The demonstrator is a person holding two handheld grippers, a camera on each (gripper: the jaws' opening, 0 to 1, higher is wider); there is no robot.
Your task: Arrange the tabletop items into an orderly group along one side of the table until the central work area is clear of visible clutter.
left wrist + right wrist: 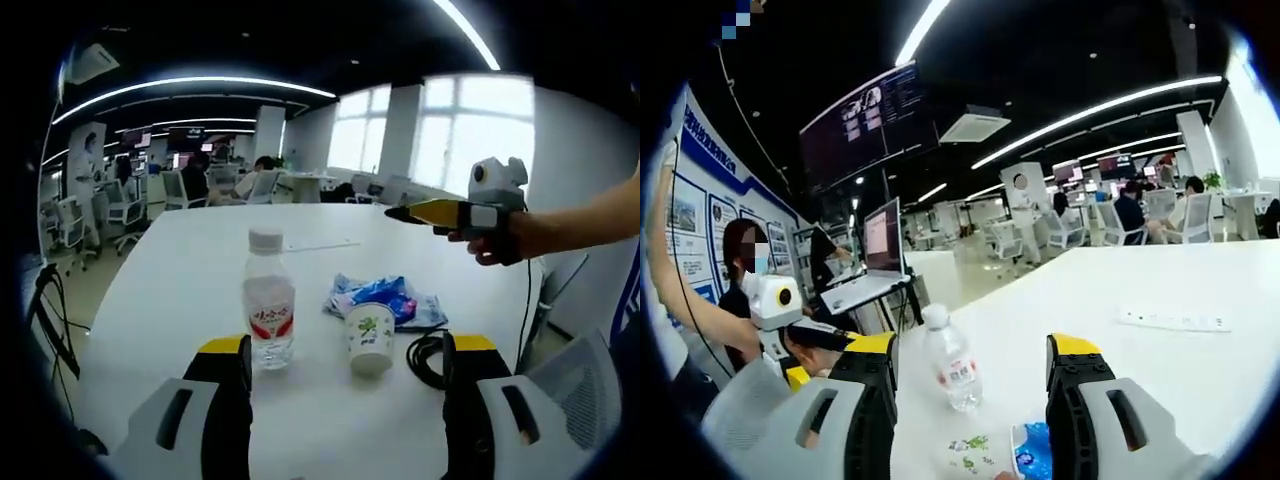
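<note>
- In the left gripper view, one white table (180,270) is sitting in a big office, and there are four things on it.
- One water bottle (268,300) with a white cap and a red label is standing up on the left, just past the left jaw.
- One paper cup (370,338) with green marks is standing up to the right of the bottle, a little apart from it.
- One blue and white bag (385,297) is lying flat just behind the cup.
- One black cable (427,357) is curling up on the table to the right of the cup, near the right jaw.
- The left gripper (345,385) is hanging low over the near edge of the table with its two jaws wide apart, holding nothing.
- The right gripper (418,212) is coming in from the right, held up in the air by one hand (497,240) above the far side of the table. Its yellow tips are looking close together, but I cannot tell if they are touching.
- In the right gripper view, the left gripper (805,345) is showing at the left edge.
- The same bottle (952,358) is standing between the two jaws of the right gripper (975,385), which are apart here and holding nothing.
- The cup (980,452) and the bag (1032,452) are lying low between the jaws.
- One white power strip (1172,319) is lying on the table to the right.
</note>
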